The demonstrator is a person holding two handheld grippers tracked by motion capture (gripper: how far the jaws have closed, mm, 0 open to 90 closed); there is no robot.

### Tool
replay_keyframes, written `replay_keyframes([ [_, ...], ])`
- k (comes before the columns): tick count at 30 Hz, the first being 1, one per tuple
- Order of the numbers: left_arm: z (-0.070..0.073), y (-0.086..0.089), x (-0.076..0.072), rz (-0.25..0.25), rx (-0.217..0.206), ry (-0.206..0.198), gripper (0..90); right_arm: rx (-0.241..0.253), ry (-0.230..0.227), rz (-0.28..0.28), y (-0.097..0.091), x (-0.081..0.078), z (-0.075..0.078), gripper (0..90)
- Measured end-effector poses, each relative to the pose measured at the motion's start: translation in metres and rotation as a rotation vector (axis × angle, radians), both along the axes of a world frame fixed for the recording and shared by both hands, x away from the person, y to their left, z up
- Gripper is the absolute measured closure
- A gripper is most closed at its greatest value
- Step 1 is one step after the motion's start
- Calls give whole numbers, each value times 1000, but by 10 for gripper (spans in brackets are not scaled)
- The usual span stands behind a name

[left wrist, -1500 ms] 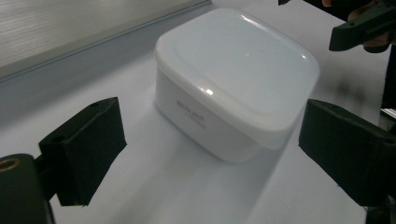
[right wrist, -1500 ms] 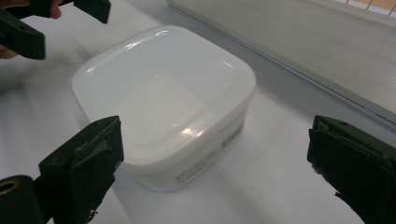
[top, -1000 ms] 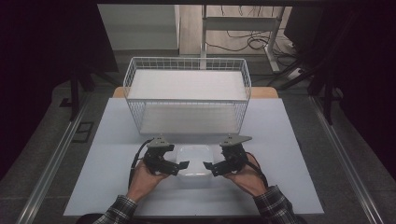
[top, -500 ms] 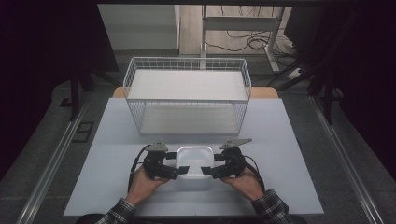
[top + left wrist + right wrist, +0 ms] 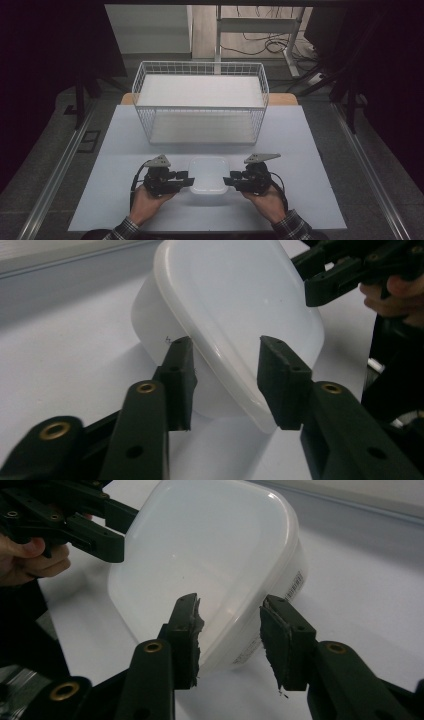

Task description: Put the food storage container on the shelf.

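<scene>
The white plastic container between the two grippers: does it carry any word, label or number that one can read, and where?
No text can be quoted.
The white translucent plastic container bears a printed label strip on its side wall: too small and blurred to read.
More print near its lower edge: blurred too.
A small dark mark on its side in the left gripper view: unreadable.

table (image 5: pixel 310 145): pale grey | on it: wire basket (image 5: pixel 200 102), white tub (image 5: pixel 209 175)

**Open table at the sides, basket ahead**

The wire basket (image 5: pixel 200 107) blocks the table's (image 5: pixel 320 200) far middle. A plastic tub (image 5: pixel 208 175) sits between the left gripper (image 5: pixel 186 181) and right gripper (image 5: pixel 227 181). Outer table sides lie open.
</scene>
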State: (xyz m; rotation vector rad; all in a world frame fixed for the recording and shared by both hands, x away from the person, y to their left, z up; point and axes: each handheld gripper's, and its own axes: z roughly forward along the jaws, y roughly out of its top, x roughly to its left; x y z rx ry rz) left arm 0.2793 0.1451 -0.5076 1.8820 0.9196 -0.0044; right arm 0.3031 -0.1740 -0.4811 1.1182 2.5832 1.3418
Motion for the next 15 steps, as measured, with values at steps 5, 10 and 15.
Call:
replay_keyframes([
  [5,1,2,-2,23,-21,-15,703,22,-28,-46,-1,-2,1,692],
  [10,2,-1,-4,63,-14,-36,795,-1,-68,-70,-2,-4,1,767],
  [15,2,-3,-5,81,2,-54,801,-11,-88,-73,-2,-4,0,768],
])
